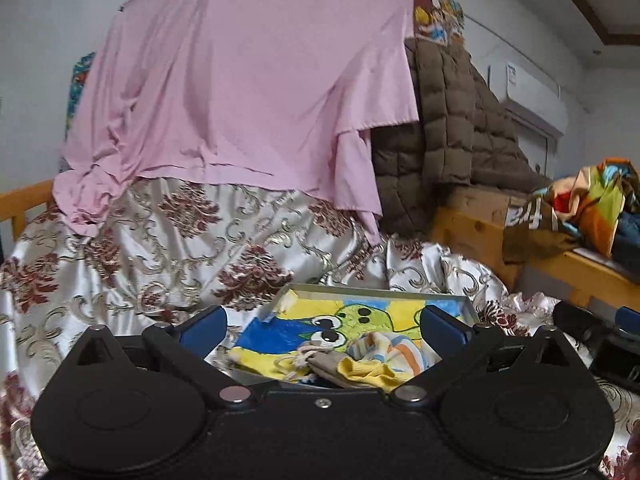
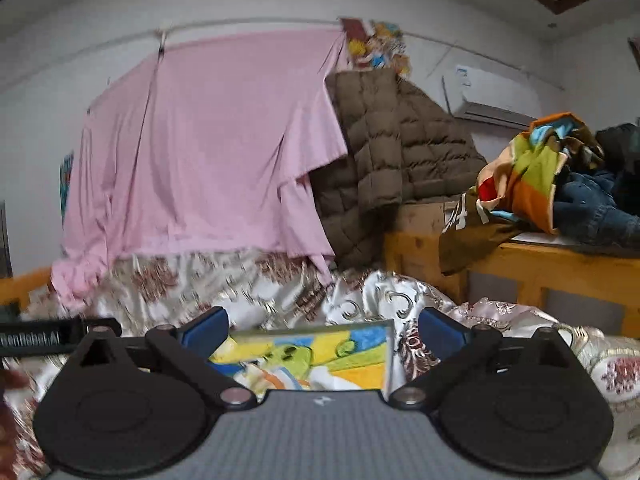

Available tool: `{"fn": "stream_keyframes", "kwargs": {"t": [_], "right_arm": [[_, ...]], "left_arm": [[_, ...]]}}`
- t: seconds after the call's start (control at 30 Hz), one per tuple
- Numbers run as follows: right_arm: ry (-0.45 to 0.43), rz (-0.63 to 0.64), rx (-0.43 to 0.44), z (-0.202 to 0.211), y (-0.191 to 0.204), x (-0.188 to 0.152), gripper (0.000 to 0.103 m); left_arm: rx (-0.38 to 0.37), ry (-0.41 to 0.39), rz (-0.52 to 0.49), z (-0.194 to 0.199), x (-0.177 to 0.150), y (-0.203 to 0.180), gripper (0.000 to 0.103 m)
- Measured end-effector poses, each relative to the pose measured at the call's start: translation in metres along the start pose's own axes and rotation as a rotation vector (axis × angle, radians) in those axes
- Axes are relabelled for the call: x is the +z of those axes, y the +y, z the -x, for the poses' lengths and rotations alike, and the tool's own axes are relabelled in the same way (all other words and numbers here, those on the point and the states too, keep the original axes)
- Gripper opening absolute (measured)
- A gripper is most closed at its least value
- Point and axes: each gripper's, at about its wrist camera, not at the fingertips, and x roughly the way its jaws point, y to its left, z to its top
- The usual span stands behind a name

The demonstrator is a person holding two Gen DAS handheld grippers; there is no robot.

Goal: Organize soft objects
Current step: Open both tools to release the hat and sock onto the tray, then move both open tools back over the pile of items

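- Left gripper (image 1: 323, 330): jaws spread wide, nothing between the pads.
- Right gripper (image 2: 323, 330): jaws wide apart too, empty.
- Socks (image 1: 368, 362): piled in the tray (image 1: 372, 290), at 6 o'clock on its cartoon towel (image 1: 280, 336).

Both cameras are sitting low over the bed, each looking forward along its own fingers toward the far wall. The left one is tilting slightly down, close above the shallow box (image 1: 464, 300); the right one is looking level. Both are sharing the box (image 2: 390, 344), the pink sheet (image 1: 248, 92) (image 2: 208, 144) and the brown coat (image 1: 452, 120) (image 2: 388, 148).
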Motion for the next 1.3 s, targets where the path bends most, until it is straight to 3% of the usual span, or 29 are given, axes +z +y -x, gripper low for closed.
{"fn": "stream_keyframes", "kwargs": {"t": [0.17,0.37,0.73,0.97,1.07,1.3], "right_arm": [[0.010,0.038,-0.044,0.024,0.013,-0.005,0.103],[-0.061,0.021,-0.075,0.061,0.029,-0.013,0.103],[-0.064,-0.040,-0.073,0.110,0.044,-0.030,0.103],[0.026,0.000,-0.073,0.124,0.057,-0.048,0.103],[0.072,0.011,-0.063,0.127,0.064,-0.057,0.103],[0.178,0.082,-0.021,0.119,0.080,-0.072,0.103]], "left_arm": [[0.012,-0.034,0.051,0.035,-0.011,0.016,0.102],[-0.002,-0.043,0.105,0.072,-0.025,0.034,0.102],[0.023,-0.028,0.076,0.124,-0.052,0.056,0.102],[0.038,0.008,0.038,0.143,-0.078,0.073,0.102],[0.033,0.036,-0.005,0.142,-0.088,0.078,0.102],[0.024,0.103,0.000,0.130,-0.103,0.087,0.102]]}}
